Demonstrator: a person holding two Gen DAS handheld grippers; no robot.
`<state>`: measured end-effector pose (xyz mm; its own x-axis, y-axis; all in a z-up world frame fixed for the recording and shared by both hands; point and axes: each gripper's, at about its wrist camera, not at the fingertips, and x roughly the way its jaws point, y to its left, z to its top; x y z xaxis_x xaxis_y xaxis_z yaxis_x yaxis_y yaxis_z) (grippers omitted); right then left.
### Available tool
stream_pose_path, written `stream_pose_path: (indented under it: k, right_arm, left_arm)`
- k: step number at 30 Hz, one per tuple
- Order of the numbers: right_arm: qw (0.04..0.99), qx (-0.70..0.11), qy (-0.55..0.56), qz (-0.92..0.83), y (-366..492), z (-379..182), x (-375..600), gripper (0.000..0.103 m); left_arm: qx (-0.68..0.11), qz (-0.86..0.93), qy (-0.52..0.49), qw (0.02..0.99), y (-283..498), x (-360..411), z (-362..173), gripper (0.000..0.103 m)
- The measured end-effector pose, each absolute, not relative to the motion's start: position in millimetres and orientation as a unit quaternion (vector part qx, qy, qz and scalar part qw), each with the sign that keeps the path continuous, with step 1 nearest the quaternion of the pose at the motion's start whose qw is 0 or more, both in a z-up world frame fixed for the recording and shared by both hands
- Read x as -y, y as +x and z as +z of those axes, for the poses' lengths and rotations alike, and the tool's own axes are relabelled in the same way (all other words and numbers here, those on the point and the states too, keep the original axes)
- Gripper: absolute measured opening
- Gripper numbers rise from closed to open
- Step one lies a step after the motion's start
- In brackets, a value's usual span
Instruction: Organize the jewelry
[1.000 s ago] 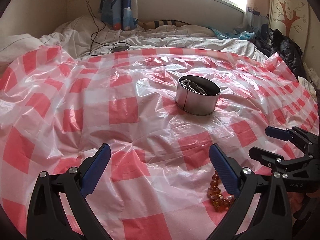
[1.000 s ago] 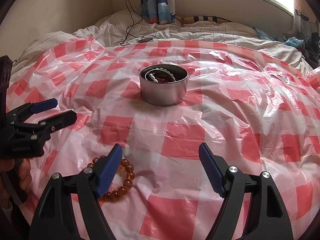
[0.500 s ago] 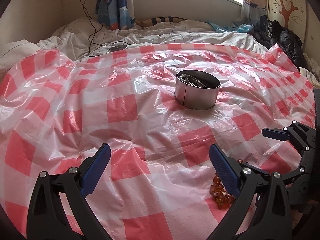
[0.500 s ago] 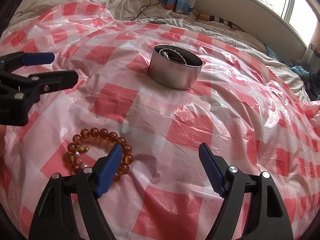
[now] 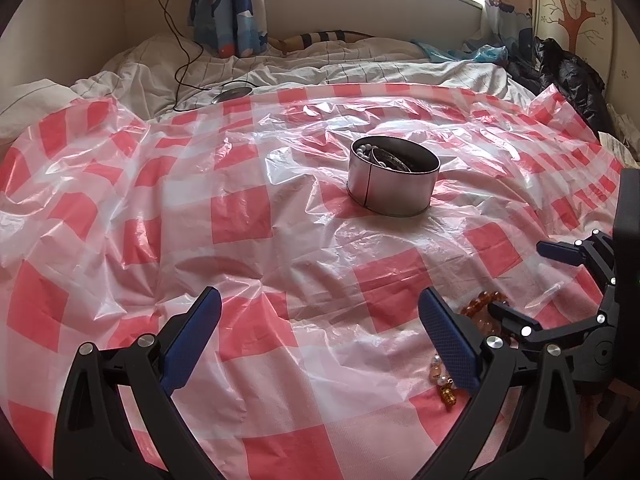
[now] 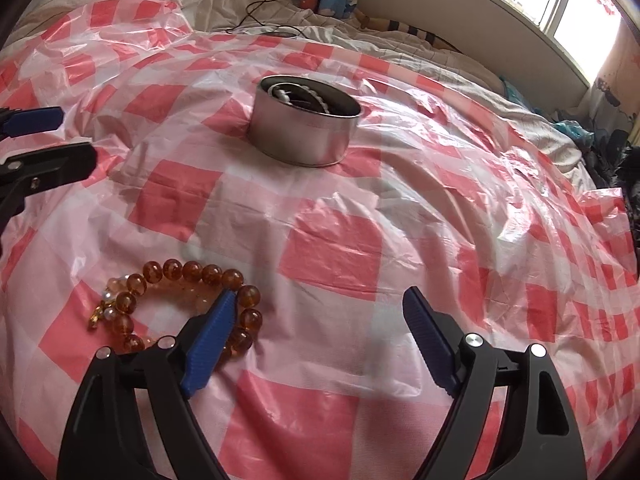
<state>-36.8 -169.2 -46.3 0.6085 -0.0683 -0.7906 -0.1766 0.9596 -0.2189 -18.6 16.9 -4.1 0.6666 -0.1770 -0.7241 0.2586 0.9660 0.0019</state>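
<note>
An amber bead bracelet [image 6: 188, 272] lies on the checked plastic sheet, with a small gold and pearl charm at its left. My right gripper [image 6: 320, 314] hovers close over it, jaws opening; its left finger [image 6: 216, 320] covers the bracelet's right side, and only sheet lies between the pads. A round metal tin [image 6: 304, 136] holding jewelry stands farther back. In the left wrist view my left gripper [image 5: 320, 312] is open over bare sheet, the bracelet [image 5: 480, 304] shows partly behind its right finger, the right gripper [image 5: 532, 280] is beside it, and the tin [image 5: 394, 176] is ahead.
The red and white plastic sheet [image 5: 240, 216] covers a soft, wrinkled bed. Behind it lie a white duvet [image 5: 360, 64], a black cable with a round puck [image 5: 232, 92], a curtain and a window. Dark clothing [image 5: 576, 80] is piled at the far right.
The right gripper has tipped down and rolled, coming closer to the bracelet, which now sits larger at its left finger. The left gripper has barely moved.
</note>
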Motion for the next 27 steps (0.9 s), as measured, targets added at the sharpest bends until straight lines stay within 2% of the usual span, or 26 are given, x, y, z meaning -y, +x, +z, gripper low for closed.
stream_pose_path:
  k: [4, 9, 19, 27]
  right_arm:
    - [0.887, -0.431, -0.159, -0.039, -32.5, -44.7, 184.4, 0.081]
    - [0.887, -0.441, -0.137, -0.018, -30.8, -44.9, 189.4, 0.081]
    - [0.884, -0.458, -0.086, -0.038, -21.1, -50.7, 208.5, 0.088]
    - [0.892, -0.442, -0.088, -0.042, -25.1, -54.9, 206.8, 0.09]
  left_arm:
    - [-0.396, -0.137, 0.052, 0.906, -19.9, -13.0, -5.8, 0.095]
    - [-0.408, -0.186, 0.072, 0.891, -25.2, 7.1, -13.1, 0.095]
    - [-0.412, -0.21, 0.218, 0.859, -44.3, 68.6, -47.0, 0.095]
    - [-0.407, -0.153, 0.251, 0.865, -35.4, 63.6, -48.8, 0.095]
